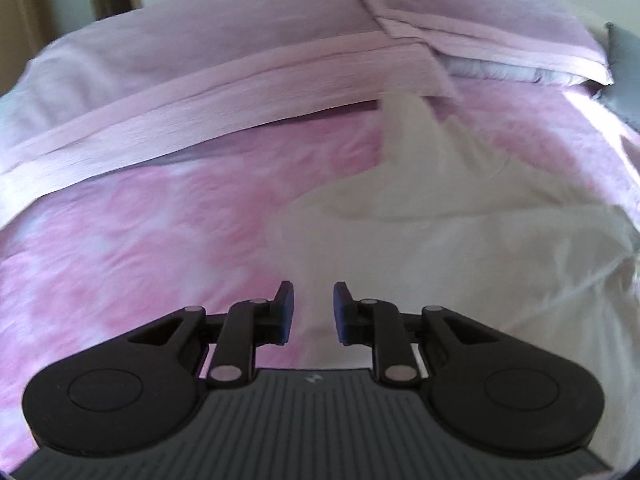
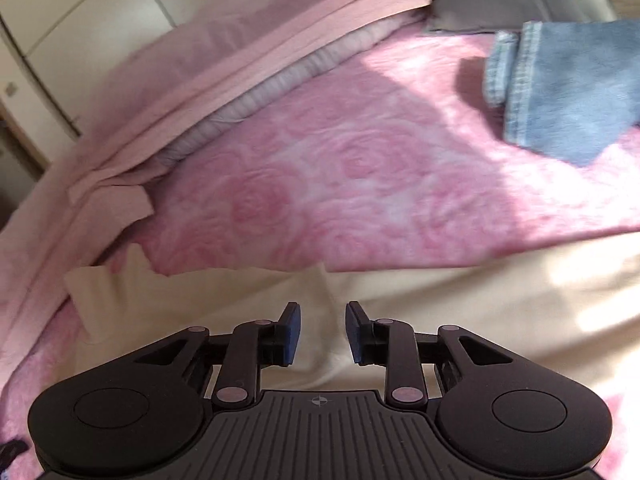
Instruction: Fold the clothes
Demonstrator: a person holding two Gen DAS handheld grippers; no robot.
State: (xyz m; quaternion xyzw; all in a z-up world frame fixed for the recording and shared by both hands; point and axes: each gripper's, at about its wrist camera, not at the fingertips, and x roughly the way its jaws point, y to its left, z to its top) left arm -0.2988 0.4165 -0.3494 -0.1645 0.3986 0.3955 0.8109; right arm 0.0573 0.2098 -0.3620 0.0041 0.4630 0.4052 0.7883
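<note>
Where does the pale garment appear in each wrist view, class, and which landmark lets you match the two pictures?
Left wrist: the pale garment fills the lower right, running ahead of the open left gripper.
Right wrist: the garment spans the lower half, lying under the open right gripper.
Shared landmark: the pink pillow on the rose blanket.

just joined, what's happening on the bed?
Clothes folding, between grasps. A pale cream garment lies spread on the pink rose-pattern blanket. Both tongs hover over it, open and empty: the left tongs near its left edge, the right tongs over its middle. Folded blue jeans lie farther back on the right, and a pink pillow sits at the head of the bed.
</note>
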